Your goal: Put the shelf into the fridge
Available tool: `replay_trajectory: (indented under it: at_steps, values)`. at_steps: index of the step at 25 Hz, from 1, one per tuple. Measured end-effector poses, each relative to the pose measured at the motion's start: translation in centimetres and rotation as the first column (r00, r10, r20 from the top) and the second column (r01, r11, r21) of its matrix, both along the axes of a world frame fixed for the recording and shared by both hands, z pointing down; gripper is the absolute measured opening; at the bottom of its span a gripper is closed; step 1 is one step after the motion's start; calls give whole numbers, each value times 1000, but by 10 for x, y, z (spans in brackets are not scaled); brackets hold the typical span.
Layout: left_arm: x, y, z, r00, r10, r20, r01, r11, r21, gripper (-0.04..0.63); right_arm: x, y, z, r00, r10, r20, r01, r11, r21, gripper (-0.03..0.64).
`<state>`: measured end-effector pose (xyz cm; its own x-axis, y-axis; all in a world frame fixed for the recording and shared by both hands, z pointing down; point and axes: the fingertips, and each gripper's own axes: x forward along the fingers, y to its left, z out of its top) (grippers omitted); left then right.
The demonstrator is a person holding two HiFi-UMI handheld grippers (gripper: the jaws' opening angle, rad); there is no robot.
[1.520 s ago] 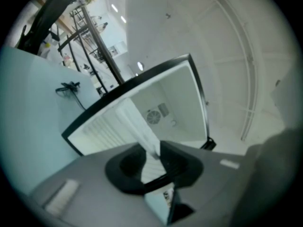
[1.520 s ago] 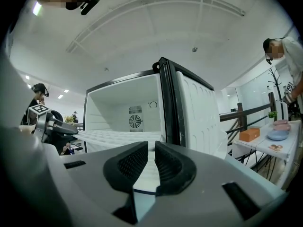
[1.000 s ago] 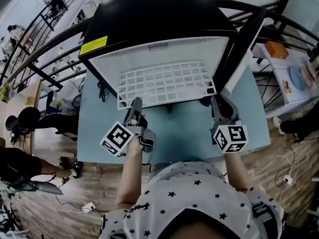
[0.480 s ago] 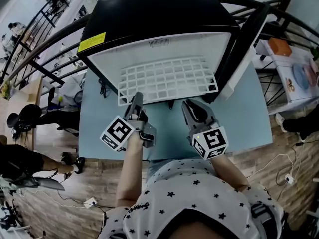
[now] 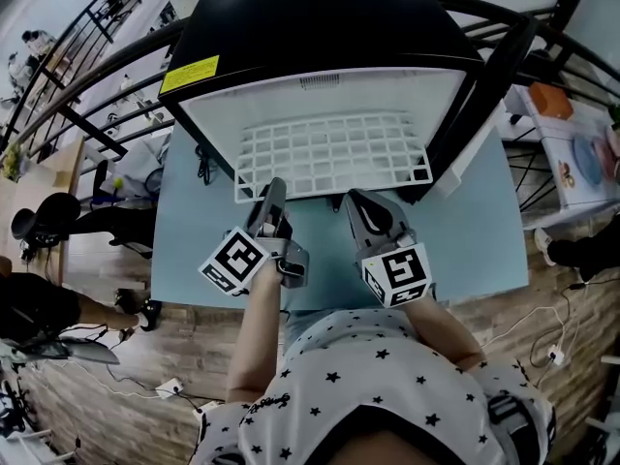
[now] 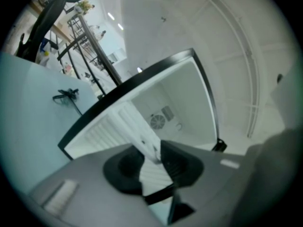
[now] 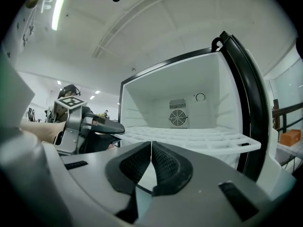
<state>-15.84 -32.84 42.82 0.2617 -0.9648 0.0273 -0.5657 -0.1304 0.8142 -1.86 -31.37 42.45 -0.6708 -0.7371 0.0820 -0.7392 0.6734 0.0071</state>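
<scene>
Leftward came my right gripper (image 5: 353, 203), jaws together and empty, to the shelf (image 5: 334, 153) front. My left gripper (image 5: 274, 188), jaws just eased wider, pinches its corner. Next, I push it inward.

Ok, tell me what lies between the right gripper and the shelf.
Head view: only bare blue tabletop separates right gripper from shelf.

Fridge (image 5: 320, 27) rear beyond upper edge

white shelf (image 5: 332, 155), black fridge (image 5: 320, 22)
</scene>
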Motion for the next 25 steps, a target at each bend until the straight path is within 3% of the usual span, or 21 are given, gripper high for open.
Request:
replay_trajectory:
  at_steps: [7, 14, 19, 25]
  values:
    - [4, 10, 2, 1000, -6, 6, 6, 1000, 4, 108, 1, -2, 1, 999, 19, -34, -19, 1000, 4, 20]
    - [2, 21, 7, 997, -18, 71, 18, 1000, 0, 113, -1, -5, 3, 999, 23, -29, -23, 1000, -5, 20]
    - [15, 32, 12, 983, 16, 183, -13, 1000, -14, 101, -3, -16, -1, 999, 35, -13, -35, 999, -9, 20]
    - [20, 35, 23, 976, 39, 216, -29, 998, -51, 68, -8, -35, -7, 999, 45, -3, -45, 999, -14, 20]
